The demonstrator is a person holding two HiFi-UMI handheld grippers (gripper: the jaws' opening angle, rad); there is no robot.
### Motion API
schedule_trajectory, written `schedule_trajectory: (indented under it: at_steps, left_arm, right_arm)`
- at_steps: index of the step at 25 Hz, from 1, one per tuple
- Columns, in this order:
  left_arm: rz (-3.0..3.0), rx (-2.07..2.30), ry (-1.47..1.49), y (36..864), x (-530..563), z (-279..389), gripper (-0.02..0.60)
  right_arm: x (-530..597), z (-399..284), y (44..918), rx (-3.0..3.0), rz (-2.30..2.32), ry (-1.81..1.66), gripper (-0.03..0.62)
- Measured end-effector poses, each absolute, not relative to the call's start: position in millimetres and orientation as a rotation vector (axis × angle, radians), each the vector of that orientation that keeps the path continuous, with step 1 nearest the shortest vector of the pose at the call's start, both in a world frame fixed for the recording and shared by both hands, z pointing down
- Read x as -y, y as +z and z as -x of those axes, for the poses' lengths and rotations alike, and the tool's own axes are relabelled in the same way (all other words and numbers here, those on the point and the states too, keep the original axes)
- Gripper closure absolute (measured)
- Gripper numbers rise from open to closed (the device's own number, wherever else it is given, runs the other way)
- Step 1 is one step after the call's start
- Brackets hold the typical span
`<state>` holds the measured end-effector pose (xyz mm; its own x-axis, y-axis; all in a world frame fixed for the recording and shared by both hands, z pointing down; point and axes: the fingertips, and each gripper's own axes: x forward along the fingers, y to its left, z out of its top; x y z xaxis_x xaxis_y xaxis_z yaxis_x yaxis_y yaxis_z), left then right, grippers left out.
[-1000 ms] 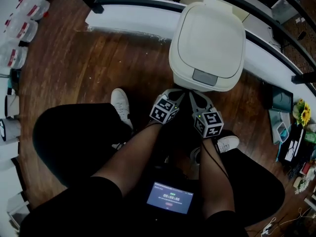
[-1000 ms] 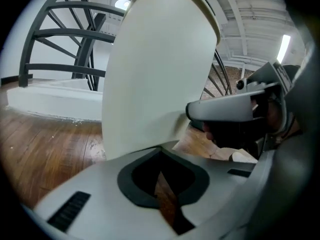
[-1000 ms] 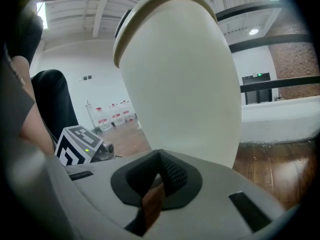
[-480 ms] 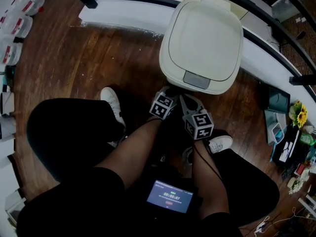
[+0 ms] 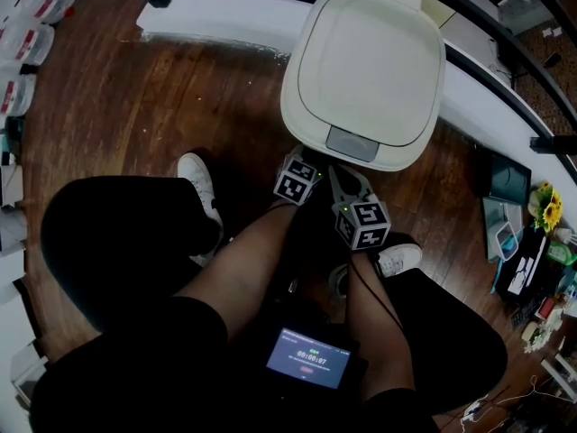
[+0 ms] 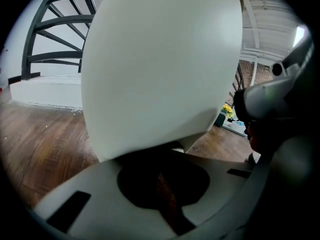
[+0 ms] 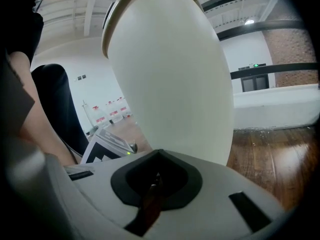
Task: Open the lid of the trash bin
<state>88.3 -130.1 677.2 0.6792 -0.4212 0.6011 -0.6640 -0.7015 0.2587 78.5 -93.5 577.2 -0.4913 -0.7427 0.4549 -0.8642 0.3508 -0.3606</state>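
The cream trash bin [image 5: 365, 61] stands on the wooden floor with its lid down flat; a grey latch plate [image 5: 352, 142] sits at the lid's front edge. My left gripper [image 5: 309, 159] is low against the bin's front, just left of the latch and under the lid's rim. My right gripper [image 5: 338, 174] is beside it, slightly nearer to me. In the left gripper view the bin's wall [image 6: 160, 59] fills the frame above the left gripper [image 6: 165, 184], whose jaws are closed together. The right gripper [image 7: 154, 180] is likewise shut and empty below the bin's side [image 7: 170, 74].
A white curved ledge [image 5: 225, 12] with a dark railing runs behind the bin. The person's white shoes [image 5: 196, 177] rest on the floor by the grippers. A screen device [image 5: 308, 357] hangs at the waist. Boxes and yellow flowers [image 5: 548, 204] sit at right; plastic containers [image 5: 22, 43] at left.
Both grippers have moved forward and sit closer under the bin's front rim. The right gripper has shifted left toward the left one. The lid stays down.
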Motion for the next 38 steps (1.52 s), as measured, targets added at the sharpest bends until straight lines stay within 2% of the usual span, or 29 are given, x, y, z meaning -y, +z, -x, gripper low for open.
schedule_trajectory:
  at_steps: [38]
  left_arm:
    - [-2.313,0.873,0.754,701.6,138.6,-91.7,0.546]
  right_arm:
    - [97.8,-101.5,595.4,2.329,-1.534,0.939,0.589]
